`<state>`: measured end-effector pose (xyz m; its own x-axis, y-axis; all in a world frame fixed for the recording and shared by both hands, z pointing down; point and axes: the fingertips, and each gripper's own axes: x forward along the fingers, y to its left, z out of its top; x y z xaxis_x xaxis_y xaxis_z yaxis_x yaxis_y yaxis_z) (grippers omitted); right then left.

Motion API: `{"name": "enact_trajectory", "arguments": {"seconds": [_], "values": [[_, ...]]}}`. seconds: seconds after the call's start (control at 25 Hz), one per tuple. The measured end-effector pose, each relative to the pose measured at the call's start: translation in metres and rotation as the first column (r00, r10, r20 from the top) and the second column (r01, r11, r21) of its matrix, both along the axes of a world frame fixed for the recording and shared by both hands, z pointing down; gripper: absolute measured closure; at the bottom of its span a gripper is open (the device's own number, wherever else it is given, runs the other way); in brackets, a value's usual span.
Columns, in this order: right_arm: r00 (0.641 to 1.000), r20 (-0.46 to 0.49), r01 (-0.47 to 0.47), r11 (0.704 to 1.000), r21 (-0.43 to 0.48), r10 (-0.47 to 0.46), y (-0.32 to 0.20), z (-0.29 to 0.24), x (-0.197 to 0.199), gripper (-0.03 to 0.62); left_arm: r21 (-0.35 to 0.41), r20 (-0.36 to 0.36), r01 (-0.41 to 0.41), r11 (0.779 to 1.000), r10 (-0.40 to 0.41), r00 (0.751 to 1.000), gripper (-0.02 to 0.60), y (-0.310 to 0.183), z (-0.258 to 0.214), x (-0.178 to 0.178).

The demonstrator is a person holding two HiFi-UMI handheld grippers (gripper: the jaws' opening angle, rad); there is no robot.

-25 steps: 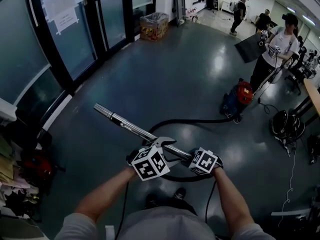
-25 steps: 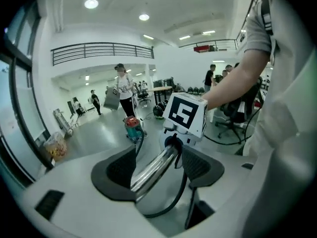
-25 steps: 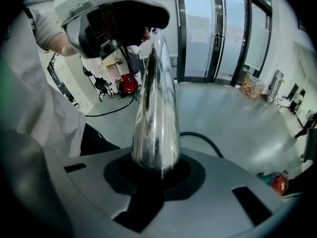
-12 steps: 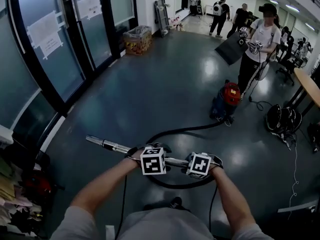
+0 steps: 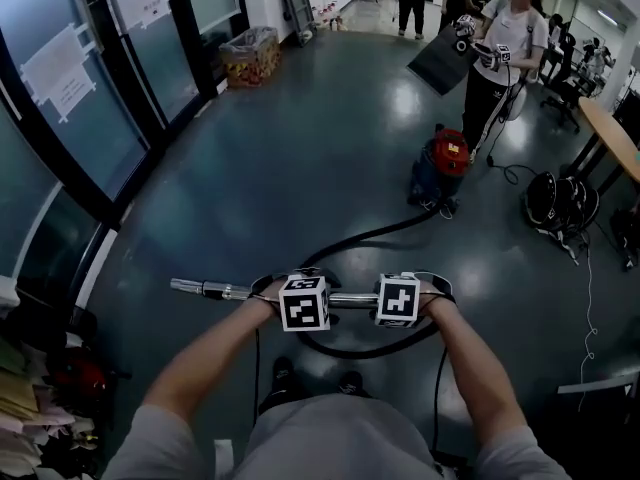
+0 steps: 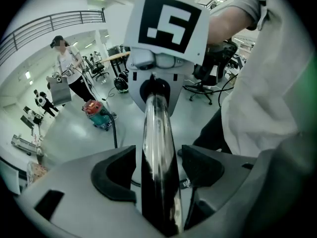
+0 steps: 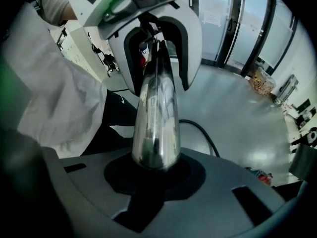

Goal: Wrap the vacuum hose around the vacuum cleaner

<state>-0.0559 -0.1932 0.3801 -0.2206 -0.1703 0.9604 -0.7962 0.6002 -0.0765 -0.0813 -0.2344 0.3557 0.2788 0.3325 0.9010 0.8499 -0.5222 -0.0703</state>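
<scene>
Dark, shiny grey floor [image 5: 300, 148] is seen all around, with tall glass doors [image 5: 60, 118] on the left side. White paper sheets [image 5: 58, 58] are stuck on the glass, but the writing on them is too small to be read. A long shiny metal vacuum tube [image 5: 205, 289] is held level, across the front of the person. The left gripper [image 5: 303, 301] is closed on the tube near its middle, with the jaws set wide around it. The right gripper [image 5: 398, 300] is closed on the tube's end, with the jaws narrow. Only black and white square marks are shown on both gripper cubes, no words. A black hose [image 5: 370, 233] is laid in a curve over the floor, from the tube to the red and blue vacuum cleaner [image 5: 440, 163]. The cleaner is stood well apart from the grippers, near a person in a white shirt [image 5: 505, 48]
</scene>
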Motion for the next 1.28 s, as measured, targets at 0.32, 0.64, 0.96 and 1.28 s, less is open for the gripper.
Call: {"name": "enact_trajectory", "arguments": {"seconds": [0.32, 0.64, 0.96, 1.28], "values": [[0.995, -0.085, -0.06, 0.993, -0.102, 0.051, -0.011, 0.0, 0.016, 0.519, -0.052, -0.007, -0.101, 0.994, 0.101, 0.995, 0.431, -0.014, 0.03, 0.015], [0.986, -0.119, -0.133, 0.978, -0.163, 0.115, -0.041, 0.008, 0.023, 0.517, -0.155, -0.001, -0.166, 0.974, 0.167, 0.986, 0.445, -0.045, 0.04, 0.022], [0.934, -0.336, -0.144, 0.989, -0.037, 0.123, -0.066, -0.022, 0.044, 0.421, -0.213, -0.004, -0.198, 0.957, 0.201, 0.979, 0.446, -0.07, 0.04, 0.027], [0.739, -0.45, -0.4, 0.864, 0.306, 0.501, -0.049, -0.084, 0.078, 0.387, -0.25, 0.022, -0.129, 0.96, 0.138, 0.99, 0.445, -0.093, 0.061, 0.038]]}}
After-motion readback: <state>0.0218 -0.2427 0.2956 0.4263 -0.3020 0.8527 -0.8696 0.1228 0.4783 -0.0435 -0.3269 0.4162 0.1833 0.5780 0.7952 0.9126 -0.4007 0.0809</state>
